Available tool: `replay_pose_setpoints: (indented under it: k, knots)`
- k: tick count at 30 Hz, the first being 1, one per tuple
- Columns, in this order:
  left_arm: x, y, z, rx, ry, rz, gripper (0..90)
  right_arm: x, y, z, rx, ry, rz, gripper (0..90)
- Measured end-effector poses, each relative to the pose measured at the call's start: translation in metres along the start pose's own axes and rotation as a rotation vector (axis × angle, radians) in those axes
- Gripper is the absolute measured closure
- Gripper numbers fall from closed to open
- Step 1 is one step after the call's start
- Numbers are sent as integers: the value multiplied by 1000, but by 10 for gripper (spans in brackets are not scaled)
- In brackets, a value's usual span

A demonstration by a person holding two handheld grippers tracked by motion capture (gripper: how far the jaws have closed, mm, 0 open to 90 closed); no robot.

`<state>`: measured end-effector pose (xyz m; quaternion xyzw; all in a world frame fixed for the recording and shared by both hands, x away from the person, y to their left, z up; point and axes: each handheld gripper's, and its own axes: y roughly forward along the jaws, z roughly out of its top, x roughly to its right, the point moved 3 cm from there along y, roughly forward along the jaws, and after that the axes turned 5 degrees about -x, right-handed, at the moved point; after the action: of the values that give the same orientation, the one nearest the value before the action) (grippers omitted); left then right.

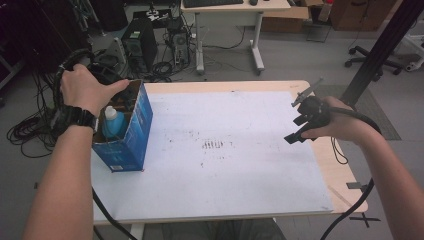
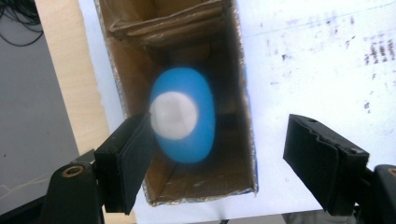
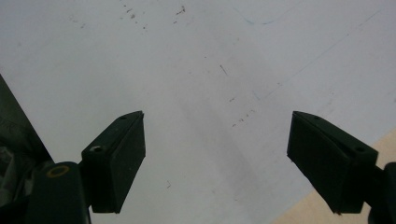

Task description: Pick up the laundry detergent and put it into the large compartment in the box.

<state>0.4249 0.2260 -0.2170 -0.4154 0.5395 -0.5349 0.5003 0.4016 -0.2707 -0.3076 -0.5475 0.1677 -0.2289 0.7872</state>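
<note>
— Looking down from the left gripper (image 2: 217,154), I see its jaws spread apart, gripping nothing, above the open blue box (image 2: 248,154) at the table's (image 1: 260,86) left edge.

— And the bottle (image 2: 184,114)?

— It stands upright inside the box, blue body, white cap, blurred. My right gripper (image 3: 215,154) hangs released over bare white sheet (image 1: 240,150), plenty of room between.
</note>
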Motion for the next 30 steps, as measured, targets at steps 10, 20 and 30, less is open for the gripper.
replay_pose_setpoints:
  k: [10, 20, 30]
  knots:
    - [14, -6, 3, 28, 59, -17, 249, 0, 0, 1, 1, 0, 0, 195]
    - [27, -4, 6, 18, 110, -4, 248, 0, -1, 0, 2, 3, -1, 195]
    - [46, -4, 10, 31, 183, -9, 241, 0, -2, -1, 0, 3, -3, 195]
